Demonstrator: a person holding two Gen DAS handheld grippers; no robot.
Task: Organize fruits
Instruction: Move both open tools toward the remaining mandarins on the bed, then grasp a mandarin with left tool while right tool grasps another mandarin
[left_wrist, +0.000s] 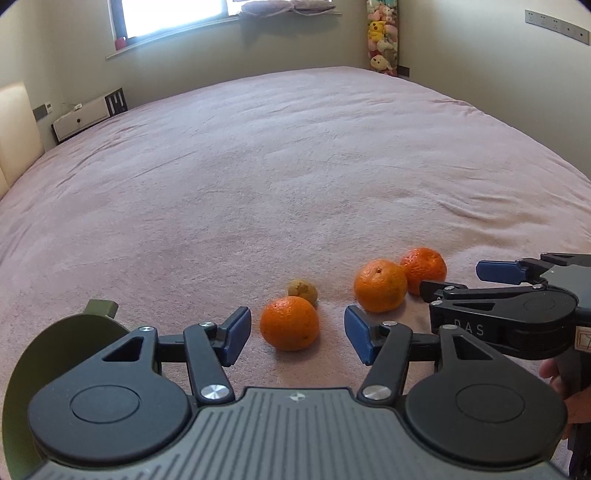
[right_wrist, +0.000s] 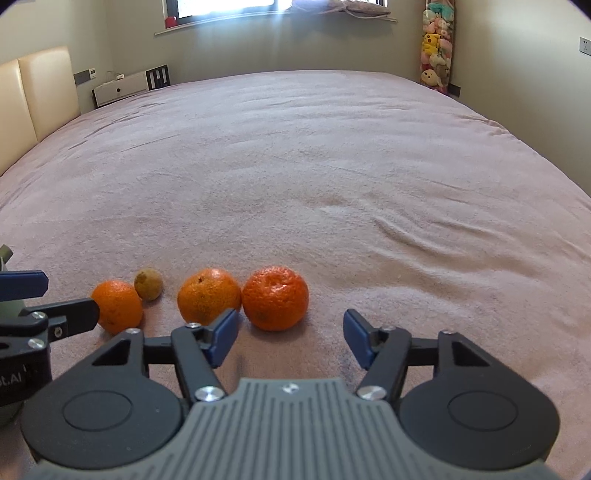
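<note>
Four fruits lie in a row on the pink bedspread (left_wrist: 295, 166). My left gripper (left_wrist: 297, 334) is open, and an orange (left_wrist: 289, 323) sits between its blue pads with a gap on each side. Just behind that orange is a small yellow-brown fruit (left_wrist: 303, 290). To the right lie a second orange (left_wrist: 380, 290) and a deep-orange mandarin (left_wrist: 424, 269). My right gripper (right_wrist: 290, 334) is open, and the mandarin (right_wrist: 275, 297) rests just beyond its fingertips, untouched. Its left pad overlaps the second orange (right_wrist: 208, 295) in the right wrist view. The first orange (right_wrist: 117, 306) and the small fruit (right_wrist: 148, 283) lie further left.
An olive-green bowl (left_wrist: 55, 354) stands at the left, close beside my left gripper. A hand (left_wrist: 554, 373) holds the right gripper (left_wrist: 452, 279). Far off are a cream headboard (right_wrist: 44, 88), a bedside cabinet (right_wrist: 118, 88), a window and hanging plush toys (right_wrist: 437, 48).
</note>
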